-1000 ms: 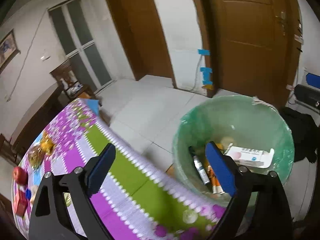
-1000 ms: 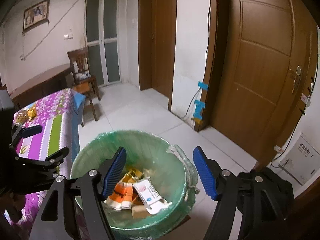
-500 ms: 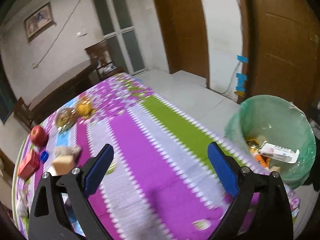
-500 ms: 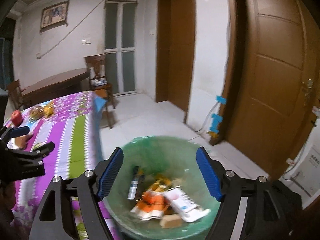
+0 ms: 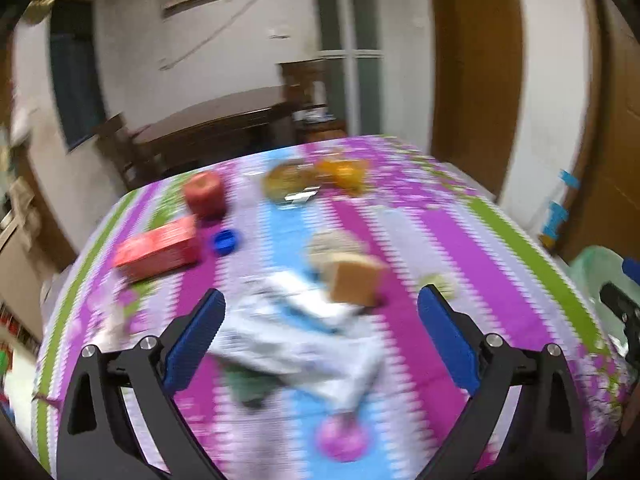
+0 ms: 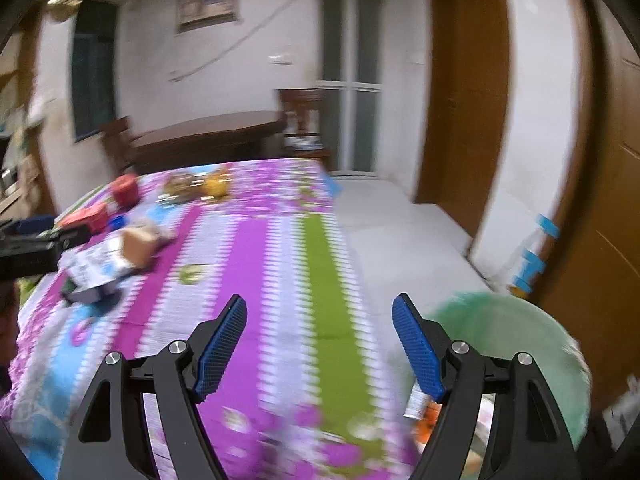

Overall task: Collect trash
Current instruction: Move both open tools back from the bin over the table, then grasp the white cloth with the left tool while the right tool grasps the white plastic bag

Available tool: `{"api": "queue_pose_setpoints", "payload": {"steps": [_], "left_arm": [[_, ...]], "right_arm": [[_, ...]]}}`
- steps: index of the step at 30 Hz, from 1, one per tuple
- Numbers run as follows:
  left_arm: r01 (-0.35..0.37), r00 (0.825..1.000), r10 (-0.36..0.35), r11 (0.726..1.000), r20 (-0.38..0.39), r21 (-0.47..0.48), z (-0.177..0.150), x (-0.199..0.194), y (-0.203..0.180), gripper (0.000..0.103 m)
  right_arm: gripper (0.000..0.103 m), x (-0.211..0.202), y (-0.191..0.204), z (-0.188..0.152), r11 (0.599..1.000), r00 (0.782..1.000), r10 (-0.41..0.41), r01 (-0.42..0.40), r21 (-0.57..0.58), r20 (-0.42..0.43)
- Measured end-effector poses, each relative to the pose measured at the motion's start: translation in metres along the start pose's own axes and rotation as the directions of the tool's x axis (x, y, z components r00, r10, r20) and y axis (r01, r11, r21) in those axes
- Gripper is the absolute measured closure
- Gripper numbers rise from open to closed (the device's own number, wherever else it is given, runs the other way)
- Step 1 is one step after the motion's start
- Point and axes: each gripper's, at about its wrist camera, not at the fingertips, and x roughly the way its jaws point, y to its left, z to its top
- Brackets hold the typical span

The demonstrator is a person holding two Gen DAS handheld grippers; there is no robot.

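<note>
Blue pads spread wide on the left hand-held gripper (image 5: 322,334), released and carrying nothing, and it hangs over the counter (image 5: 500,236) with its striped purple, green and blue floral cloth. Right between its fingers, just below, lies a crumpled white-and-blue wrapper (image 5: 296,336), blurred but clearly flat on the cloth. Touching the wrapper's far edge is a small tan box (image 5: 354,282), and behind that a greyish lump too smeared to name. Further out: a red carton (image 5: 160,248), a blue bottle cap (image 5: 225,241) just beside it, a red apple (image 5: 204,196), and yellow-orange packets (image 5: 316,178) near the far edge.

Over to the right hand-held gripper (image 6: 320,350), also released, empty, hovering over the near counter edge. Beside its right finger sits the green-lined trash bin (image 6: 508,328) on the floor, with some rubbish visible inside, an orange scrap and a white tube among it. The wrapper and the box show far off to its left, near the other tool.

So the step in hand looks like the reach for the next piece of trash, with the left one lined up on the wrapper. What the next move calls for: drop the fingers to the cloth, straddle the wrapper's bunched middle, pinch without snagging the fabric, then swing right to the bin. The apple likely stays.
</note>
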Motion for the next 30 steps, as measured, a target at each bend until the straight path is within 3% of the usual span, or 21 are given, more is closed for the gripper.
{"api": "queue_pose_setpoints", "payload": {"steps": [4,6,9,13,17,19,23,26,30], "left_arm": [[-0.067,0.997,0.064,0.995,-0.032,-0.080,-0.010,-0.001,0.060,0.009],[-0.102,0.994,0.095,0.987,-0.057,-0.126,-0.017,-0.001,0.098,0.009],[-0.142,0.986,0.125,0.975,-0.110,-0.173,-0.028,0.002,0.156,0.009],[-0.114,0.985,0.086,0.976,-0.151,-0.187,-0.040,0.006,0.206,0.009],[-0.101,0.981,0.076,0.986,-0.177,-0.132,-0.051,0.018,0.223,0.009],[-0.048,0.984,0.028,0.993,-0.178,-0.109,-0.055,0.023,0.224,0.009],[0.015,0.982,-0.033,0.995,-0.187,-0.101,-0.060,0.033,0.225,0.010],[0.003,0.977,-0.023,0.996,-0.210,-0.092,-0.064,0.043,0.224,0.018],[0.010,0.971,-0.038,0.993,-0.235,-0.119,-0.068,0.053,0.226,0.042]], "right_arm": [[0.027,0.015,0.060,0.013,0.983,0.988,0.150,-0.152,-0.106,-0.022],[0.027,0.021,0.093,0.021,0.954,0.967,0.250,-0.253,-0.162,-0.041],[0.023,0.030,0.142,0.029,0.874,0.915,0.392,-0.402,-0.272,-0.094],[0.023,0.042,0.195,0.036,0.762,0.863,0.477,-0.501,-0.410,-0.168],[0.023,0.060,0.230,0.045,0.679,0.838,0.490,-0.540,-0.497,-0.240],[0.024,0.076,0.245,0.049,0.640,0.826,0.477,-0.560,-0.526,-0.300],[0.034,0.104,0.259,0.043,0.583,0.799,0.436,-0.601,-0.547,-0.414],[0.040,0.112,0.261,0.037,0.561,0.794,0.412,-0.607,-0.562,-0.446],[0.050,0.117,0.263,0.030,0.554,0.789,0.403,-0.613,-0.563,-0.463]]}}
